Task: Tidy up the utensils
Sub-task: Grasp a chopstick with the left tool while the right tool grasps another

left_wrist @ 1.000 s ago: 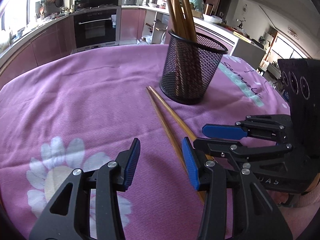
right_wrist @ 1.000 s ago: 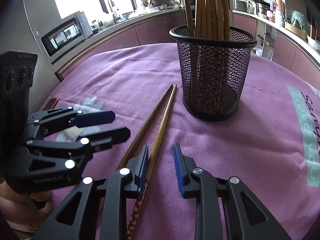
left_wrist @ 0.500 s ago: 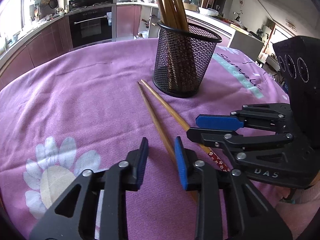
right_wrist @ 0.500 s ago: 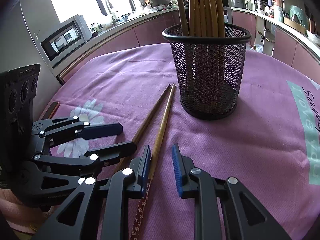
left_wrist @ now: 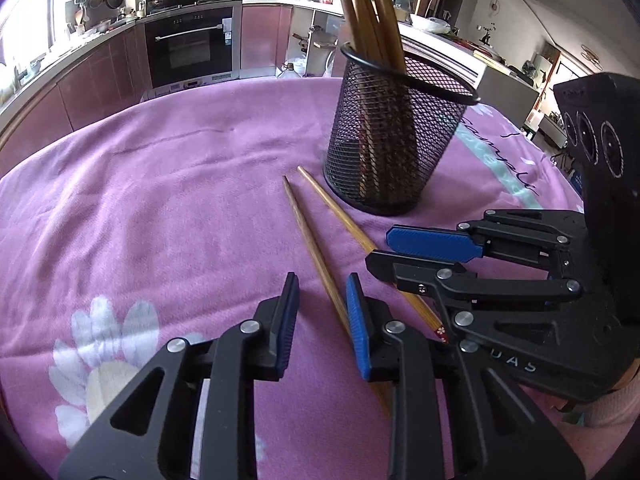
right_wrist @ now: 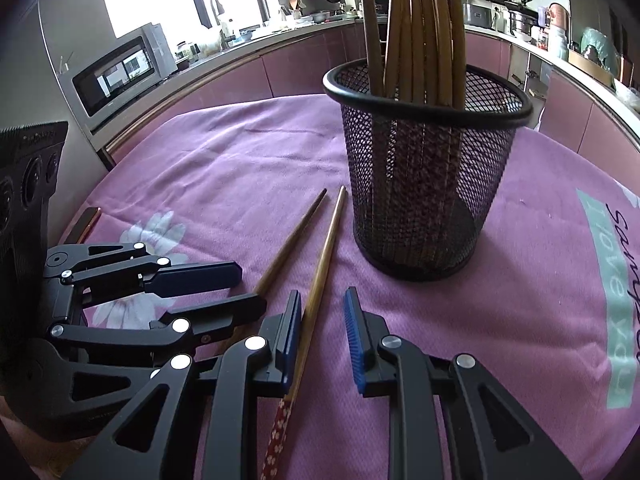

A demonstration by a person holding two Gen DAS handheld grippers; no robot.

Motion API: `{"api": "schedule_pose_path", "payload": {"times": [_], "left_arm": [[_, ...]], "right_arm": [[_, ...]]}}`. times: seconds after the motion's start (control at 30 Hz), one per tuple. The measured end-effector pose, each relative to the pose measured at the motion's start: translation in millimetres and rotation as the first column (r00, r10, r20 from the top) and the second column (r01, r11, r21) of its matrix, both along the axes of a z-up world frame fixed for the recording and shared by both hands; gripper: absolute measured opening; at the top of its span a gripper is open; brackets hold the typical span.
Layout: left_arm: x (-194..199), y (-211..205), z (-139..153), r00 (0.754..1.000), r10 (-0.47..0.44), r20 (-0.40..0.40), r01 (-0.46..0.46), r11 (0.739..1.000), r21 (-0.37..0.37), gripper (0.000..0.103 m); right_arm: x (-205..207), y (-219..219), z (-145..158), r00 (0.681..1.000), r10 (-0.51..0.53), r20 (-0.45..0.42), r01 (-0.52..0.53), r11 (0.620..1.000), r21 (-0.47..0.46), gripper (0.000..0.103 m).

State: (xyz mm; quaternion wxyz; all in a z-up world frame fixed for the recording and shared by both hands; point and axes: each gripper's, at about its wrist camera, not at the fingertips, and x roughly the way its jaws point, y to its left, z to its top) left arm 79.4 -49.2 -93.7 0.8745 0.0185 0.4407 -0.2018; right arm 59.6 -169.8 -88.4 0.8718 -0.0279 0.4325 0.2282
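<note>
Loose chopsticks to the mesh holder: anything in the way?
Nothing visible. Both loose chopsticks lie on the cloth, tips just short of the mesh holder. Its rim has open room beside the standing chopsticks.

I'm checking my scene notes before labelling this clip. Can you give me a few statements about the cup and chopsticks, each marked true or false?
1. The mesh cup stands upright on the purple cloth. True.
2. The cup is empty. False: several chopsticks stand in it.
3. Two loose chopsticks lie beside the cup. True.
4. Those two lean on the cup's rim. False: they lie flat on the cloth.
5. Their thin tips point toward the cup. True.
</note>
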Motion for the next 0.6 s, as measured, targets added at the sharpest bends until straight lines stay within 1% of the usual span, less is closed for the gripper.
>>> {"api": "schedule_pose_path", "payload": {"times": [0.33,0.37,0.6], "left_arm": [[4.2,-1.5,-0.7,1.0,0.025,0.001,-0.025,1.0,-0.004,0.016],[4.5,-2.6,-1.0,1.0,0.031,0.001,-0.031,0.999,-0.006,0.013],[5.7,-4.7,-2.7,0.999,0.051,-0.013,-0.051,0.998,-0.039,0.011]], "right_arm": [[9.5,2.6,-0.8,1.0,-0.007,0.0,0.007,1.0,-0.003,0.016],[9.7,2.4,-0.7,1.0,-0.007,0.0,0.007,1.0,-0.003,0.015],[9.3,-0.3,-1.5,1.0,-0.021,-0.008,0.021,1.0,0.017,0.008]]}}
